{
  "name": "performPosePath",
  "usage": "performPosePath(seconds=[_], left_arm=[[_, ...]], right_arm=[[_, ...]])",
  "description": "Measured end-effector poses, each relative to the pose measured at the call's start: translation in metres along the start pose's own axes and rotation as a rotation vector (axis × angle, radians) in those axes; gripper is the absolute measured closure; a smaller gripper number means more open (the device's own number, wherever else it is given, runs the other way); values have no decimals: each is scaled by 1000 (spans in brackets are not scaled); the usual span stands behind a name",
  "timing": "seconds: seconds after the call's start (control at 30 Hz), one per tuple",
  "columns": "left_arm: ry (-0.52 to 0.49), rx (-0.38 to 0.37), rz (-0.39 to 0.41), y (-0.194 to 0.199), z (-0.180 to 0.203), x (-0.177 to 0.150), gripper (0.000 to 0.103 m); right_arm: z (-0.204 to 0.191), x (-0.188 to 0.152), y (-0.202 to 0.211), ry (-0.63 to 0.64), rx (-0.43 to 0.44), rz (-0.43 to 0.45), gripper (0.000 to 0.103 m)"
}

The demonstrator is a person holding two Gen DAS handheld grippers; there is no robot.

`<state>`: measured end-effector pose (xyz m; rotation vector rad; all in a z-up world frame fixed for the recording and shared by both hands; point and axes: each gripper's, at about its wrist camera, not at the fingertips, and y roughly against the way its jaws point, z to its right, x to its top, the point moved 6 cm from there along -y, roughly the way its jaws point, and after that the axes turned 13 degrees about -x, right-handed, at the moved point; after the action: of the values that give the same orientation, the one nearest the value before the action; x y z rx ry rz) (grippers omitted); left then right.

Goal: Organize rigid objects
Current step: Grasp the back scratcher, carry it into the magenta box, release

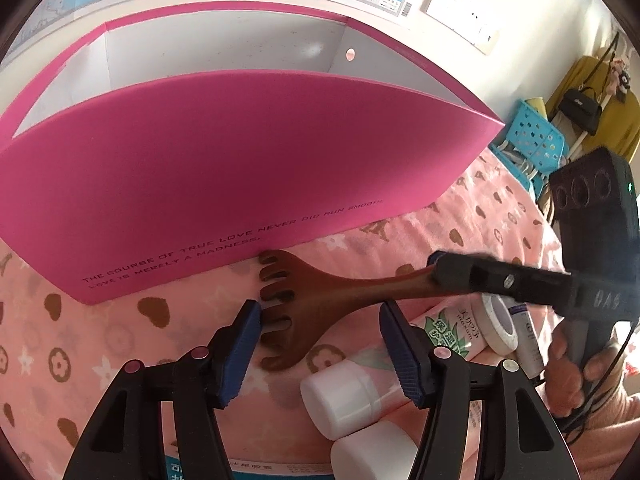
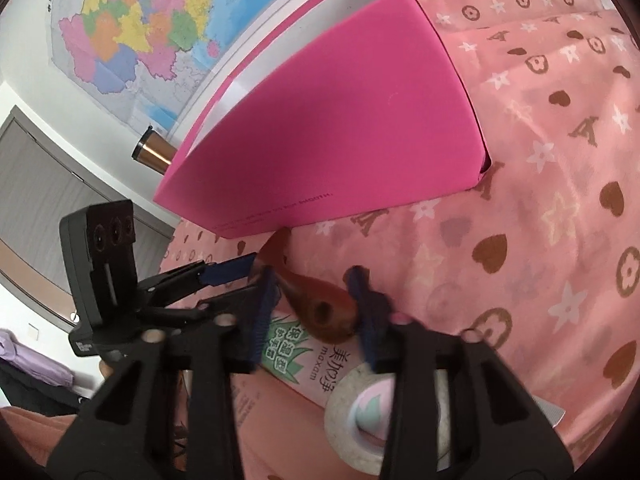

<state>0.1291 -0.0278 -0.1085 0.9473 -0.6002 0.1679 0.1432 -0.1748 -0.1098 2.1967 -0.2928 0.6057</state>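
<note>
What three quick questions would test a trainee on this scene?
1. True or false: the wooden massager lies inside the pink box.
2. Fill in: the right gripper has its jaws at the massager's ____ end.
3. Beside the tape roll lies: A a green-printed tube; B a spoon; C a banana.

Key: 1 false, it lies on the bedsheet in front of the box; 2 handle; 3 A.

You have one pink box (image 1: 248, 168), one wooden comb (image 1: 308, 300), two white-capped bottles (image 1: 340, 396), one tape roll (image 1: 500, 326) and one green-printed tube (image 1: 444, 330).
</note>
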Motion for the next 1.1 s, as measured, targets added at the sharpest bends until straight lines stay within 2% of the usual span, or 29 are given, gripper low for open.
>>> performPosePath(seconds=[0.13, 0.4, 0.57, 0.83, 1.1], left_arm=[[-11, 22, -1, -2, 3, 3, 44], [-44, 31, 46, 15, 17, 11, 60], [-72, 30, 93, 41, 31, 17, 60], [-160, 70, 190, 84, 55, 60, 60], [-177, 122, 193, 79, 46, 106, 60]], right_arm=[[-15, 5, 13, 58, 17, 42, 79], [-46, 20, 46, 155, 62, 97, 82], [-62, 32, 70, 186, 114, 128, 82], [-87, 72, 105, 235, 184, 219, 82], [-87, 112, 99, 213, 205, 249, 82]])
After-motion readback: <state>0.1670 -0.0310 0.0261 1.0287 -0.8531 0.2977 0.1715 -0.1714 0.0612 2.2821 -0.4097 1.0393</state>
